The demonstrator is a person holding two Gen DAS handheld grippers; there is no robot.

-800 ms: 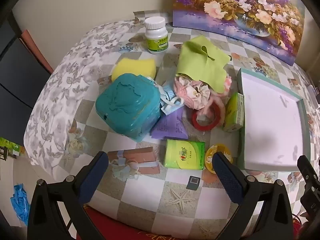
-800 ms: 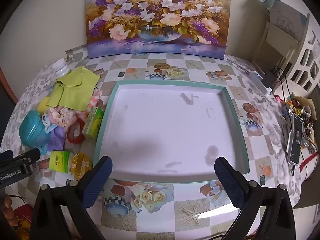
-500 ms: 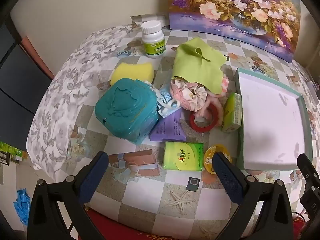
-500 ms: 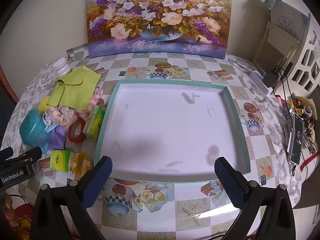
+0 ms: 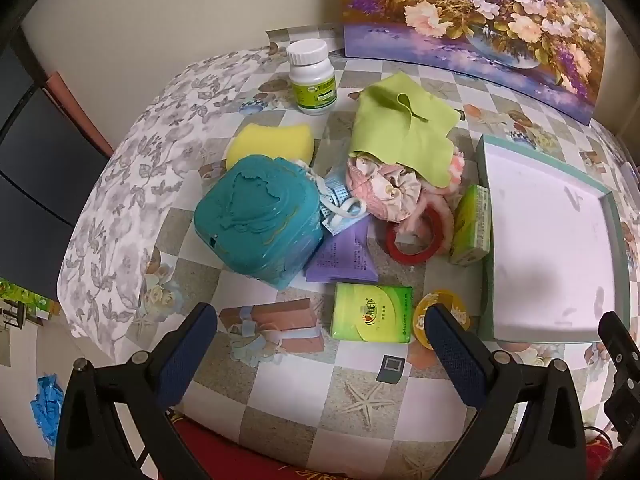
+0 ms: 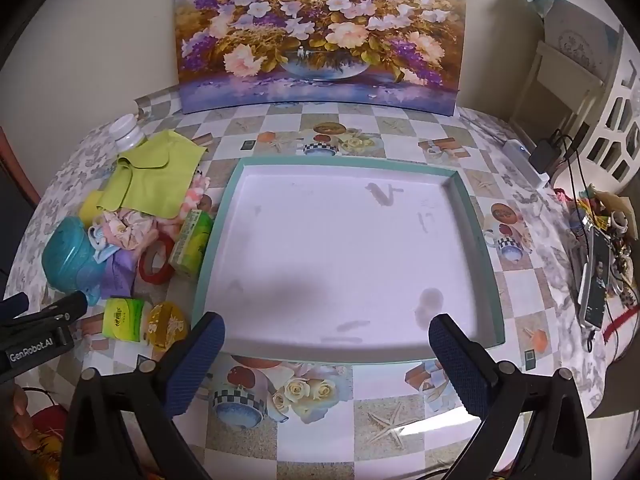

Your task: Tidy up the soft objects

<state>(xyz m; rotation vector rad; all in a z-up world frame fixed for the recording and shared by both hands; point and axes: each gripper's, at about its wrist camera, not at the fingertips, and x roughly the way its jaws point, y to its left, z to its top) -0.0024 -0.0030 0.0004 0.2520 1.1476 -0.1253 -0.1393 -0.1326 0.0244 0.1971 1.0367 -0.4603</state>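
Here, the left gripper [image 5: 320, 336] hangs with fingers spread wide and empty above the near table edge, a green tissue pack [image 5: 372, 312] lying just beyond them. The right gripper [image 6: 326, 344], equally wide and empty, frames the near rim of a teal tray [image 6: 464, 200]. The soft items, a lime cloth [image 5: 404, 128], pink scrunchie [image 5: 384, 188] and yellow sponge [image 5: 270, 140], sit heaped left of the tray beside a teal container [image 5: 256, 224].
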